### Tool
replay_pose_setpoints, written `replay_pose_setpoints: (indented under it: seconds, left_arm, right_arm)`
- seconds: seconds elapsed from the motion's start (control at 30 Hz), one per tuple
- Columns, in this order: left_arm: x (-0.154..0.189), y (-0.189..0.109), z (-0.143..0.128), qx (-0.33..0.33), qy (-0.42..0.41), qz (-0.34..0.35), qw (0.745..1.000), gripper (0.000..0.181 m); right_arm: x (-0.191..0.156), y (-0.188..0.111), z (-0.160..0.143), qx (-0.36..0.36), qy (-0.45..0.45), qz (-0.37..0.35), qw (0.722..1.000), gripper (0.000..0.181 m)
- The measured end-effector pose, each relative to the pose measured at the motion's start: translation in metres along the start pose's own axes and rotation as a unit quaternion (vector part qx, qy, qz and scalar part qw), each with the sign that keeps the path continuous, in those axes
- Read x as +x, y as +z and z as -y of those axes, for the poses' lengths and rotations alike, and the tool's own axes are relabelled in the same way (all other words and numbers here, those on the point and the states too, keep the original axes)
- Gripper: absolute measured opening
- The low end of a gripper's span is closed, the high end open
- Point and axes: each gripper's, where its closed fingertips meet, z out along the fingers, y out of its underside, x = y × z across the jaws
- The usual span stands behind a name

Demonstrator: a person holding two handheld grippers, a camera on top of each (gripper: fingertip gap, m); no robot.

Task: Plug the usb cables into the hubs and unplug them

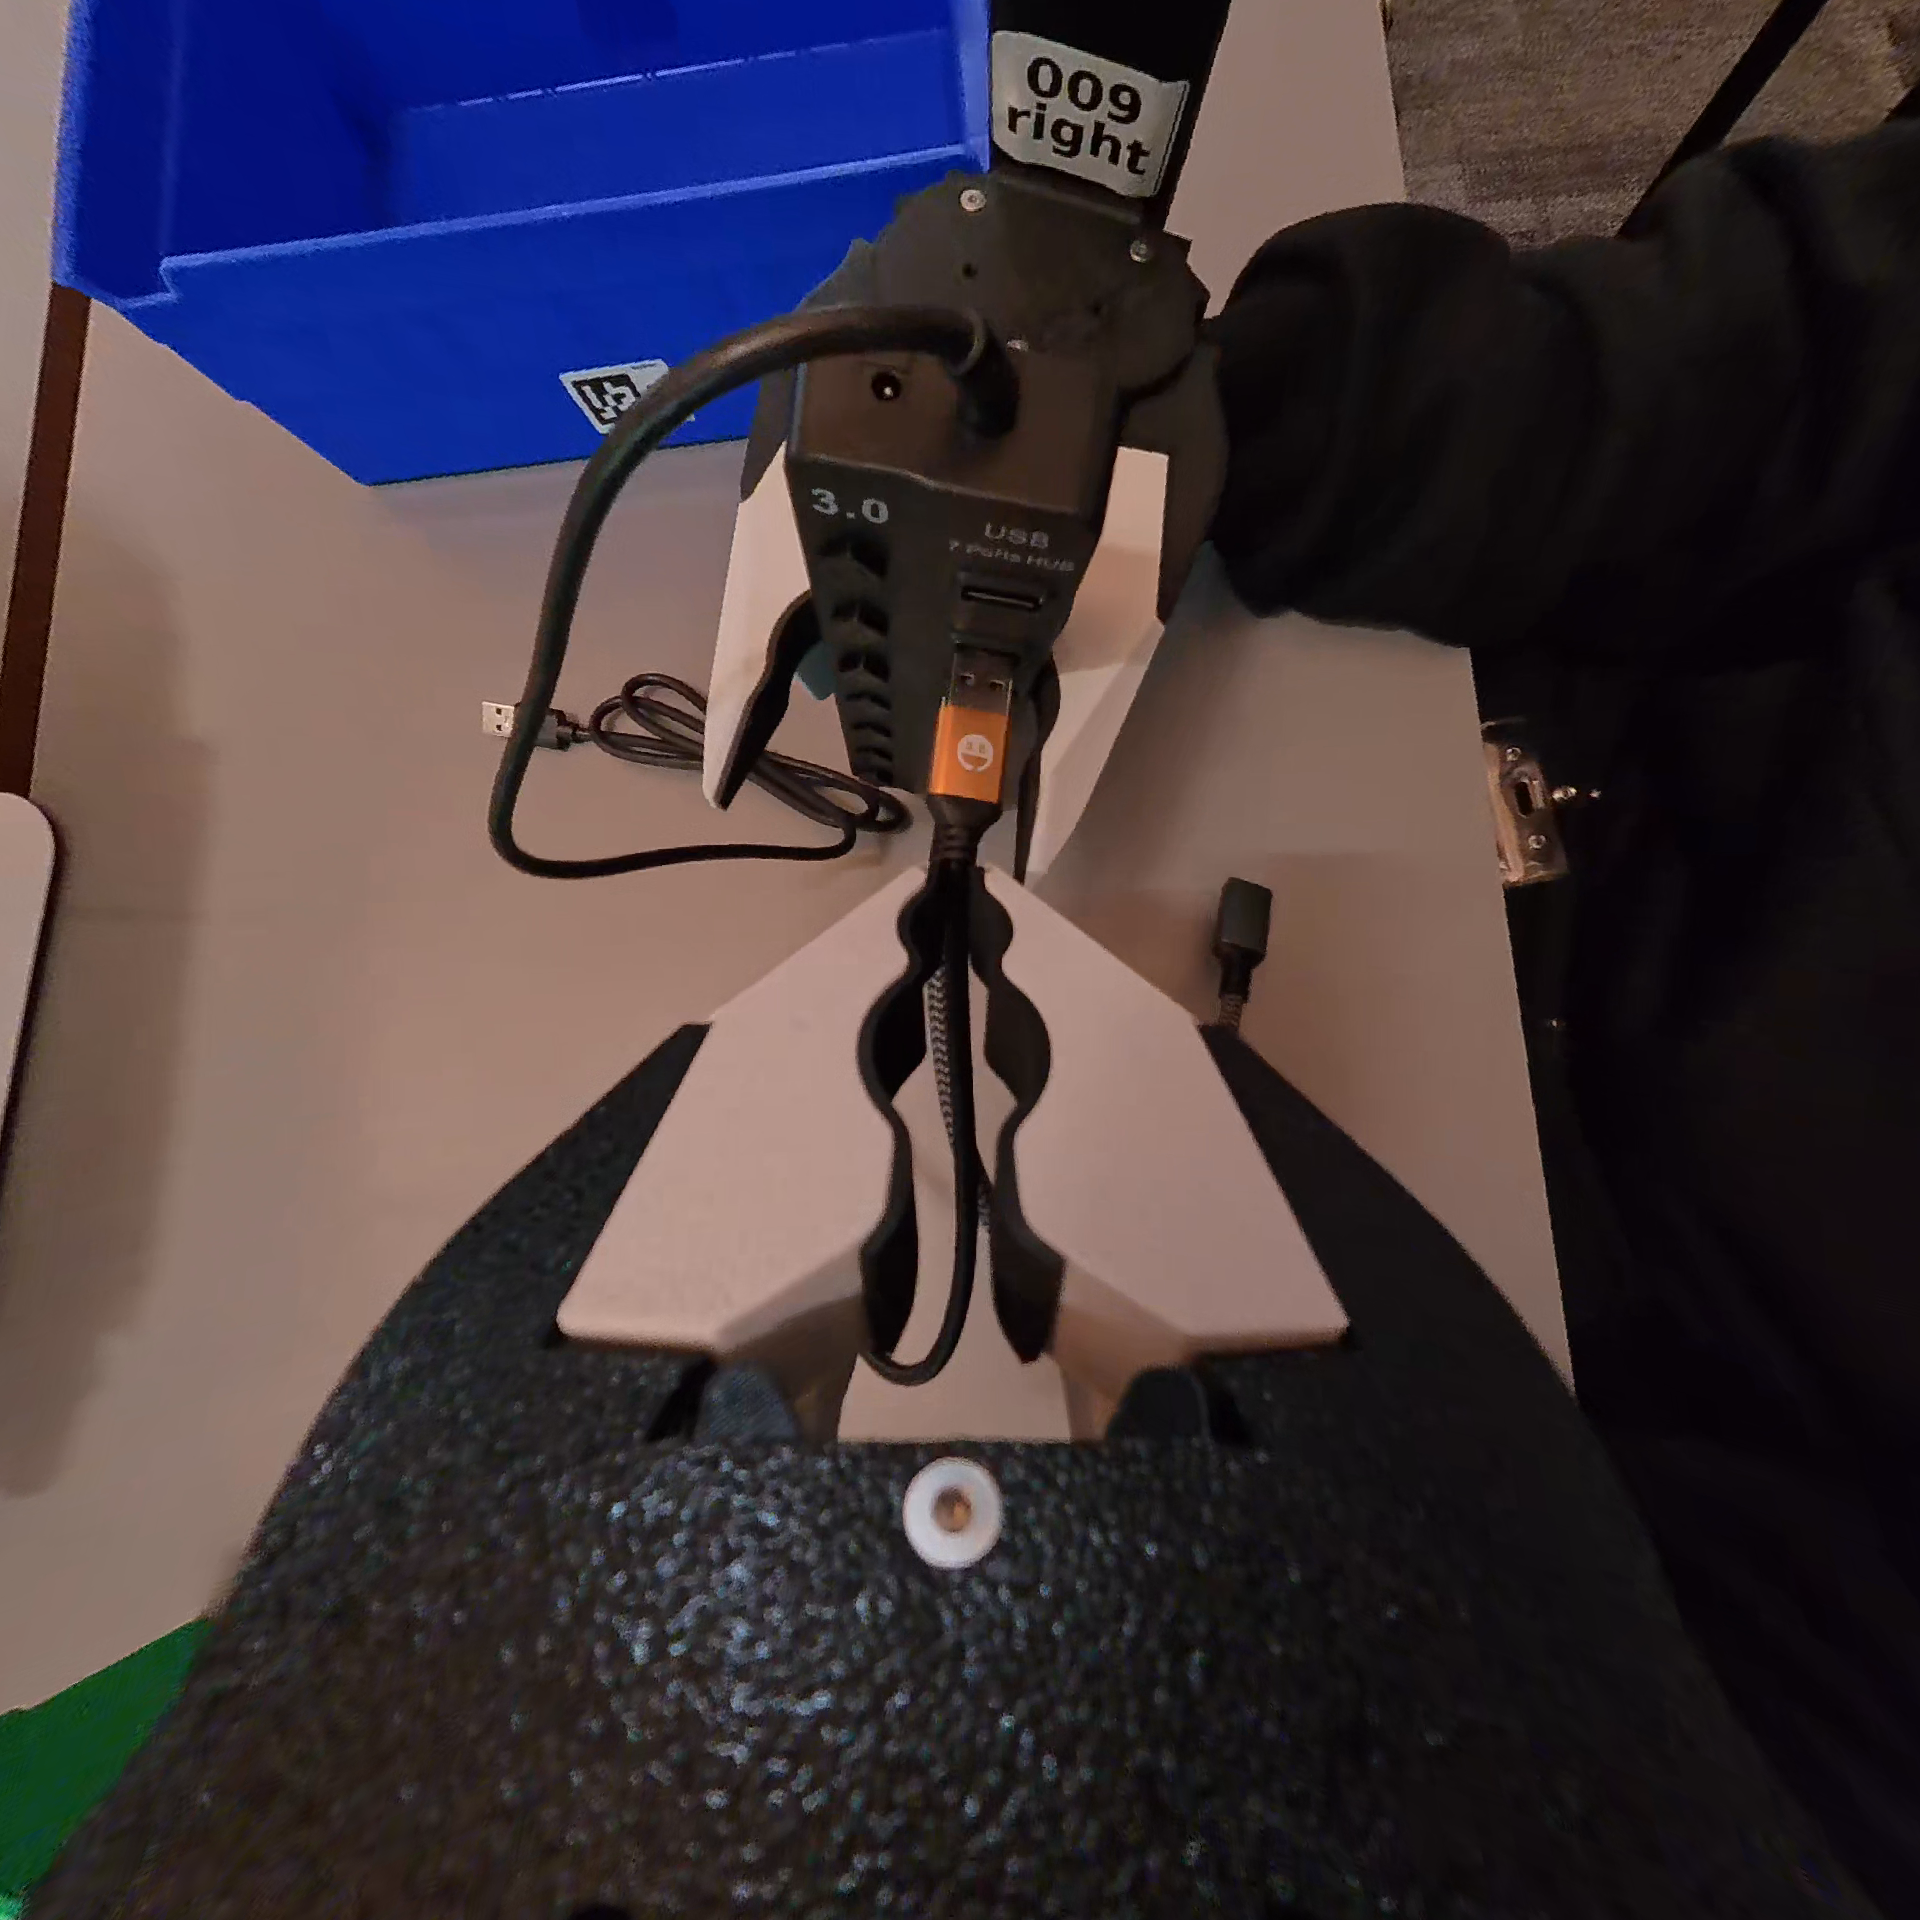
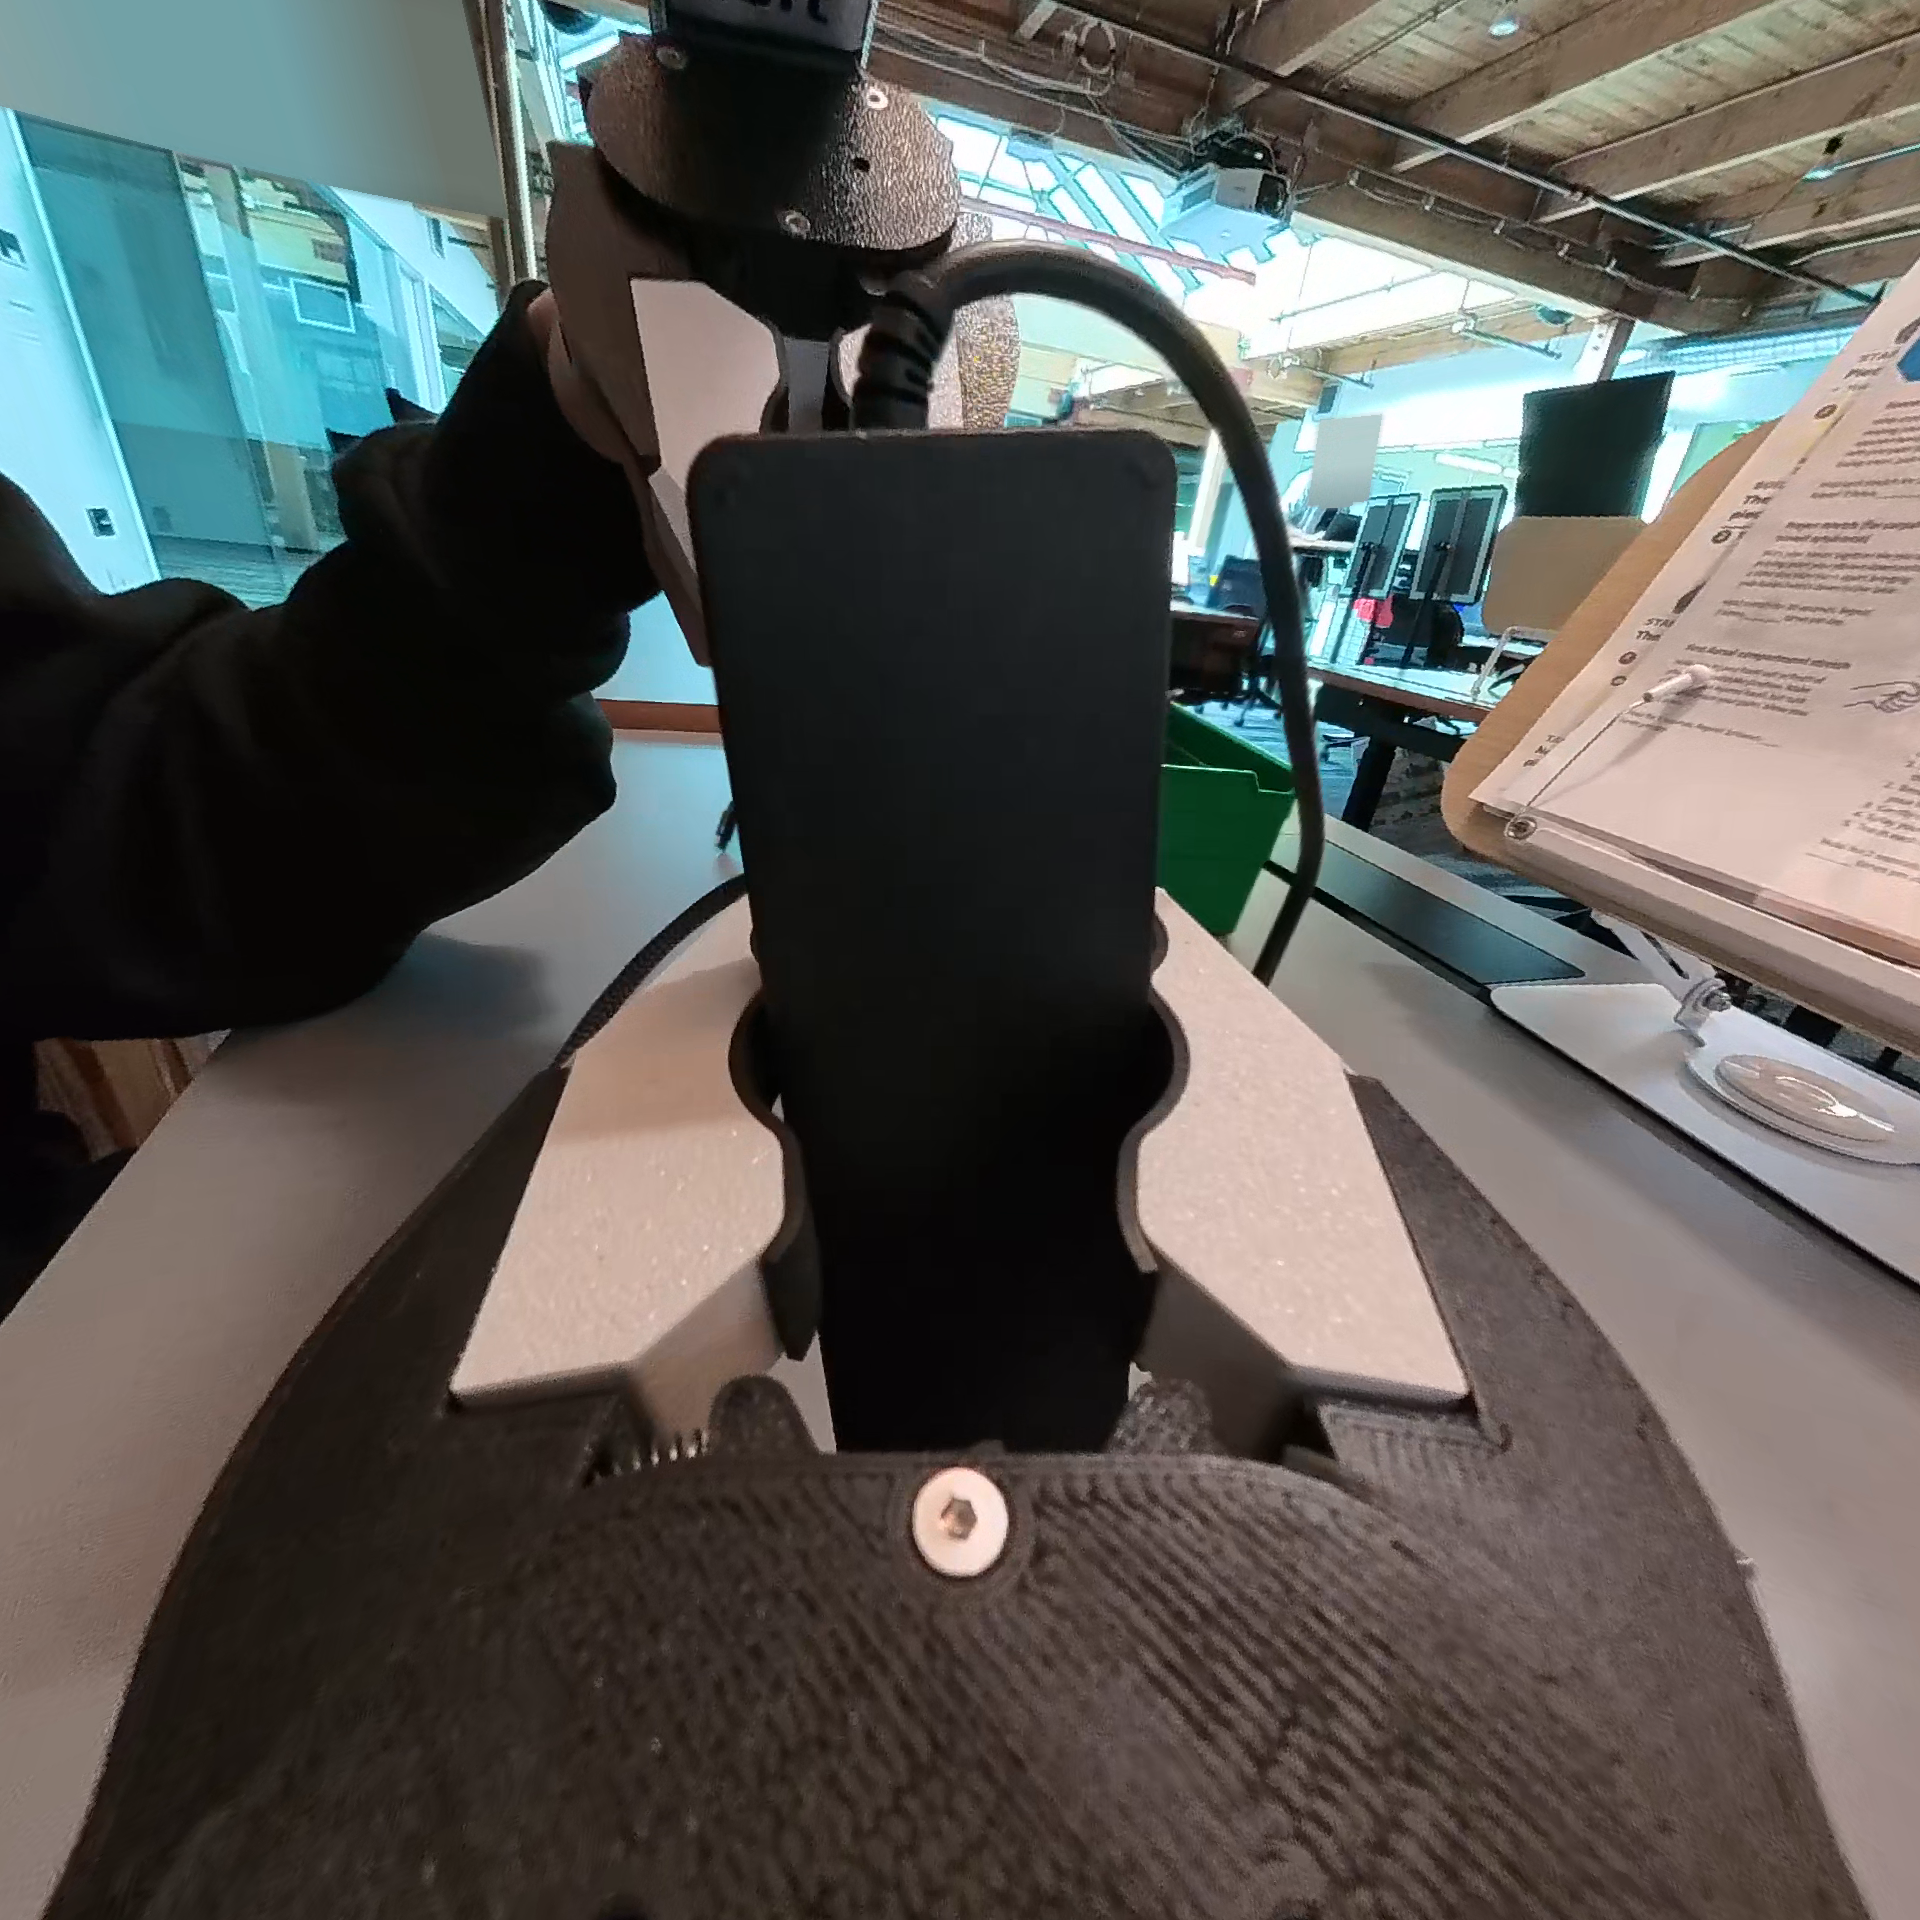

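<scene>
In the left wrist view my left gripper [image 1: 961, 894] is shut on a braided cable [image 1: 951, 1039] just behind its orange USB plug [image 1: 971, 743]. The plug's metal tip touches the face of the black USB hub [image 1: 935, 540], just below an empty port; I cannot tell whether it is seated. The right gripper [image 1: 1039, 260] holds the hub from the far side. In the right wrist view my right gripper [image 2: 951, 987] is shut on the hub [image 2: 935, 831], seen from its plain back, upright above the table. The left gripper [image 2: 769, 156] shows behind it.
A blue bin [image 1: 468, 260] stands at the back left. The hub's own black cable [image 1: 561, 623] loops down to the table [image 1: 312, 935]. A grey connector [image 1: 1242, 914] lies at the right. A green bin [image 2: 1216, 821] and a paper stand [image 2: 1714, 675] are nearby. Black sleeves flank both views.
</scene>
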Motion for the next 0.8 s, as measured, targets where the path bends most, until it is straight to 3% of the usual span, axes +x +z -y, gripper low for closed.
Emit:
replay_pose_setpoints:
  seconds: [0.3, 0.43, 0.8]
  left_arm:
    - [0.003, -0.001, 0.003, 0.030, -0.030, -0.040, 0.998, 0.001]
    - [0.002, 0.006, 0.000, 0.010, -0.023, -0.032, 0.999, 0.001]
    - [0.003, 0.010, 0.013, 0.043, 0.000, -0.028, 0.999, 0.000]
  right_arm:
    - [0.000, 0.000, -0.004, -0.012, -0.014, -0.003, 1.000, 0.063]
    - [0.000, 0.000, -0.006, -0.020, -0.013, -0.002, 1.000, 0.063]
    - [-0.001, 0.006, -0.021, -0.080, -0.033, -0.009, 0.996, 0.063]
